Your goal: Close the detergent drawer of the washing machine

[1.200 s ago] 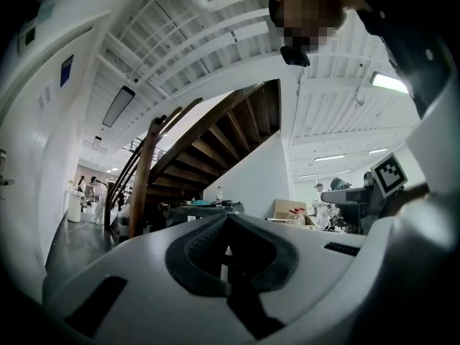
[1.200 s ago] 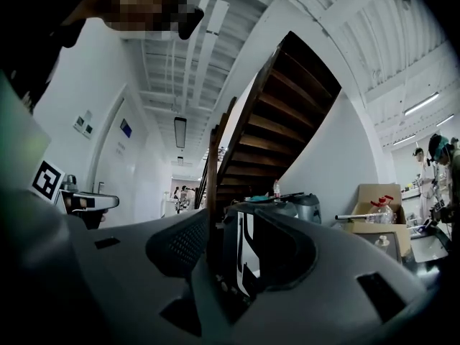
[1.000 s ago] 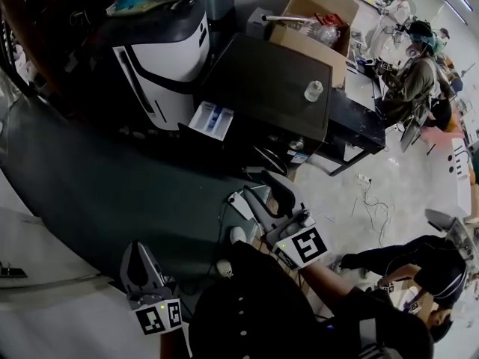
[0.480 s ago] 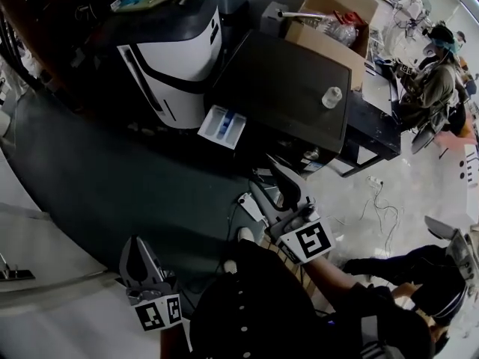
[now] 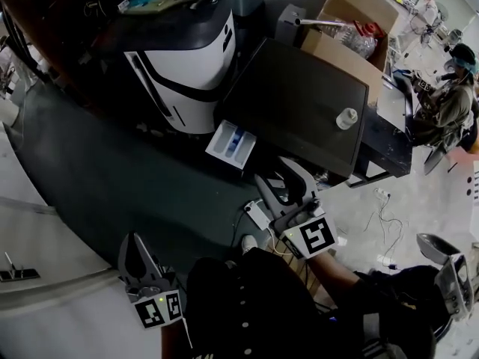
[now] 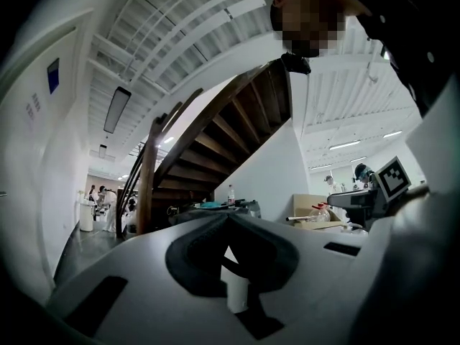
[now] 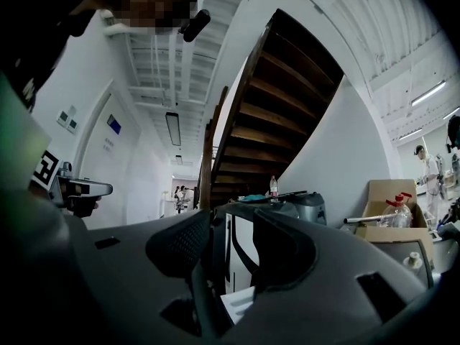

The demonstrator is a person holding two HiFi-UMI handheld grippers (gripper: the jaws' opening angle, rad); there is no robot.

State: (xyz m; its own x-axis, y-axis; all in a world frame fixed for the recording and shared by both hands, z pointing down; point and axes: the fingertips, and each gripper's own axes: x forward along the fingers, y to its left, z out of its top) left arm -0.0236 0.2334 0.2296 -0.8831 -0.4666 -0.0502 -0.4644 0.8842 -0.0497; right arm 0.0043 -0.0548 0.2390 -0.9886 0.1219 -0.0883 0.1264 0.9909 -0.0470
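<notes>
The white-and-black washing machine (image 5: 183, 58) stands ahead of me. Its detergent drawer (image 5: 232, 142), white with a blue insert, sticks out of the front towards me. My right gripper (image 5: 275, 172) hangs just short of the drawer, to its right, open and empty. In the right gripper view the machine front (image 7: 241, 254) and the drawer's white corner (image 7: 237, 304) show through the gap of the right gripper (image 7: 231, 218). My left gripper (image 5: 135, 239) is lower left, far from the drawer, its jaws meeting at the tips. In its own view the left gripper (image 6: 228, 219) holds nothing.
A dark cabinet (image 5: 299, 99) with a small white jar (image 5: 346, 118) adjoins the machine on the right. An open cardboard box (image 5: 352, 32) sits behind it. A power strip (image 5: 258, 215) and cables (image 5: 385, 215) lie on the floor. A person (image 5: 453, 96) stands at far right.
Both grippers have moved forward towards the machine. The machine and drawer sit lower and nearer in the head view, and the right gripper has come close to the drawer. Jaws unchanged.
</notes>
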